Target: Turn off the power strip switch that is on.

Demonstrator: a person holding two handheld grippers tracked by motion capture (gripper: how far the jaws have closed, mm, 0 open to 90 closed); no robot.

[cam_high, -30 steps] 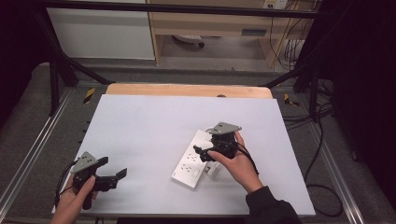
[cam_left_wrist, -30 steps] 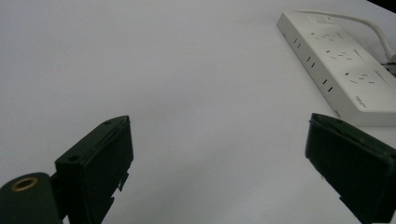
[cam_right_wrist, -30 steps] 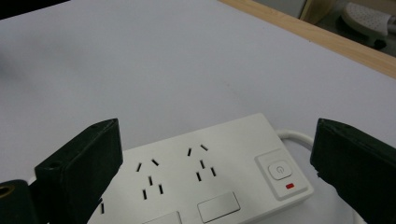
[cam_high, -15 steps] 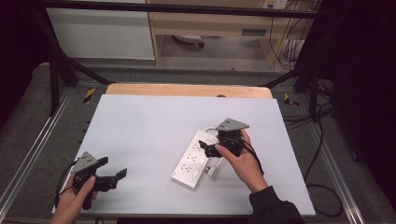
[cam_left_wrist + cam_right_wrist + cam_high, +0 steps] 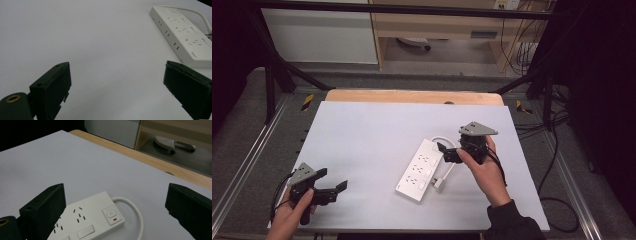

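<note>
The white plastic power strip (image 5: 419, 170) lies slantwise on the pale grey bench (image 5: 362, 140), right of centre, its white cord (image 5: 447, 172) looping back to a plug at its 4 o'clock. At the strip's 2 o'clock the right tool (image 5: 443, 152) hovers with jaws wide, empty, over the switch end. Judged step: approach for a grasp or press. Next it should descend squarely. The left tool (image 5: 343, 186), also wide, waits at 8 o'clock.

Even overhead light on the white desk (image 5: 377, 135), dark surroundings, soft shadows, no glare; close-range jaws slightly blurred.
</note>
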